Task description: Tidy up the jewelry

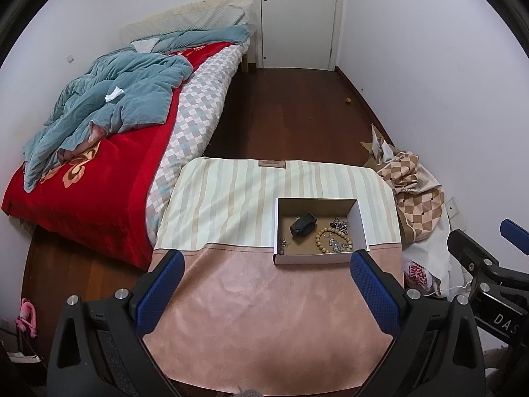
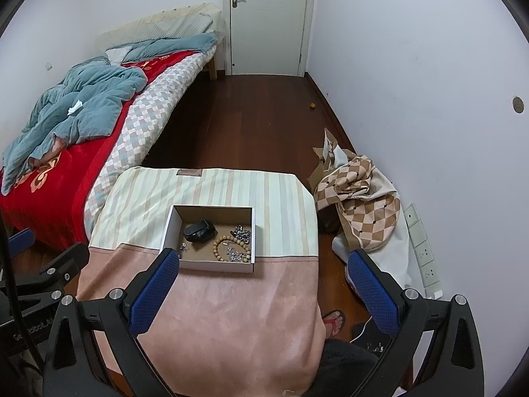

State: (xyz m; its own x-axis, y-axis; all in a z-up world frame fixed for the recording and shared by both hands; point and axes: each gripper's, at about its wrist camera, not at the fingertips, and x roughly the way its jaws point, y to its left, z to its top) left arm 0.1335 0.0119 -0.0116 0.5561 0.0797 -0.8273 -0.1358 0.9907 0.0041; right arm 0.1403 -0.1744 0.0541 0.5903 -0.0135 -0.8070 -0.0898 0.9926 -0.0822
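Note:
A shallow white cardboard box (image 1: 362,223) (image 2: 170,228) sits on a table covered with a pink and striped cloth (image 1: 264,314) (image 2: 231,314). Inside lie a black pouch (image 1: 302,223) (image 2: 198,230), a wooden bead bracelet (image 1: 322,240) (image 2: 220,246), silver chain pieces (image 1: 340,223) (image 2: 243,233) and a small silver item (image 1: 282,243) (image 2: 182,249). My left gripper (image 1: 266,264) is open and empty, just short of the box. My right gripper (image 2: 264,263) is open and empty, above the box's near right corner. The right gripper also shows at the left view's right edge (image 1: 489,254).
A bed (image 1: 99,152) (image 2: 66,139) with red and blue covers stands left of the table. A heap of checked cloth (image 1: 416,182) (image 2: 360,195) lies on the floor to the right by the wall. A closed door (image 1: 297,16) is at the far end.

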